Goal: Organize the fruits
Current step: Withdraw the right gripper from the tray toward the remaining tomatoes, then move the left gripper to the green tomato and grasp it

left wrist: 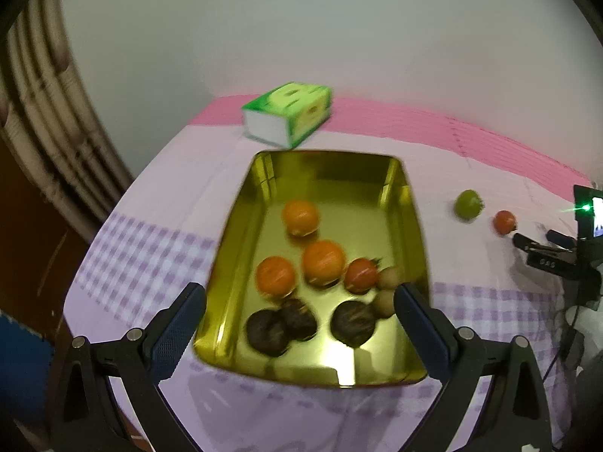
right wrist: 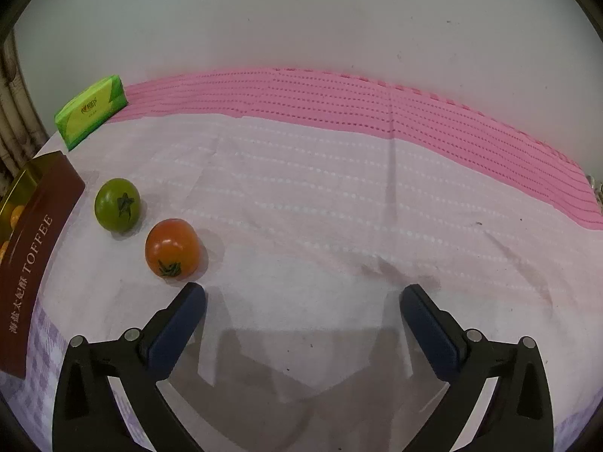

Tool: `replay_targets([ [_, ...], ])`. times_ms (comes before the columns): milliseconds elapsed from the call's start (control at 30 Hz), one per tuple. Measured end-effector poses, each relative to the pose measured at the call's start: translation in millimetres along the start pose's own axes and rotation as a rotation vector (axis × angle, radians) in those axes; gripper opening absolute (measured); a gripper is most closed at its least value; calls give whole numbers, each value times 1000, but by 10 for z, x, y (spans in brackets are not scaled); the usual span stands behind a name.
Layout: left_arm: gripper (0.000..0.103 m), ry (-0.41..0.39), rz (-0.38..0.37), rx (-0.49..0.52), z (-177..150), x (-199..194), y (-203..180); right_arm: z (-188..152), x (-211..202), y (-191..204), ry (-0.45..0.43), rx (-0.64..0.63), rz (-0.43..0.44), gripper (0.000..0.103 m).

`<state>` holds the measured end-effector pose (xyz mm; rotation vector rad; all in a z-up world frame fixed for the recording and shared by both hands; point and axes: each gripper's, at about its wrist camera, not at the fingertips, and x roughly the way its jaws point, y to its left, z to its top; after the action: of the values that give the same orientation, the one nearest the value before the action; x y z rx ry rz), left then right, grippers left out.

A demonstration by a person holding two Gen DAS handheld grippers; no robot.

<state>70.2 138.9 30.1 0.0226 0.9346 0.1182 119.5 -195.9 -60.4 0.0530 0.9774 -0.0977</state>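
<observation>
Right hand-held gripper (right wrist: 301,301) wide, empty; orange-red tomato (right wrist: 172,246) at its 10 o'clock looks light, smooth, bruisable: pinch gently across its middle.

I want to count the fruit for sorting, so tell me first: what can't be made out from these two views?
- Left wrist view: motion blur smears the fruit in the gold tray; the pale fruits beside the left claw's finger are partly hidden, so their kind and number are unsure.
- Right wrist view: the tray's brown wall and the picture's left edge hide most of its contents.
- Right wrist view: the print on the green pack is too small.
</observation>
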Motion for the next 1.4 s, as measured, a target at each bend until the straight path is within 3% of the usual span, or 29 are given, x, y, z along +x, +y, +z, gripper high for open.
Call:
replay_targets([
  [467, 99, 24, -146, 172, 430, 333, -794, -1, 13, 12, -4, 2, -2, 103],
  [700, 99, 6, -154, 276, 641, 551, -1005, 0, 13, 13, -4, 2, -2, 103],
  [867, 92, 44, -216, 330, 705, 744, -1174, -10, 25, 5, -5, 2, -2, 103],
  [1000, 79, 88, -242, 364, 731, 914, -1342, -6, 19, 7, -5, 3, -1, 103],
  [1167, 77, 117, -293, 384, 778, 1051, -1520, -3, 16, 9, -5, 3, -1, 103],
  [1233, 70, 129, -307, 388, 786, 1100, -1570, -6, 20, 9, -5, 3, -1, 103],
  [1400, 65, 159, -328, 404, 795, 1222, -1732, -4, 16, 8, -5, 3, -1, 103],
])
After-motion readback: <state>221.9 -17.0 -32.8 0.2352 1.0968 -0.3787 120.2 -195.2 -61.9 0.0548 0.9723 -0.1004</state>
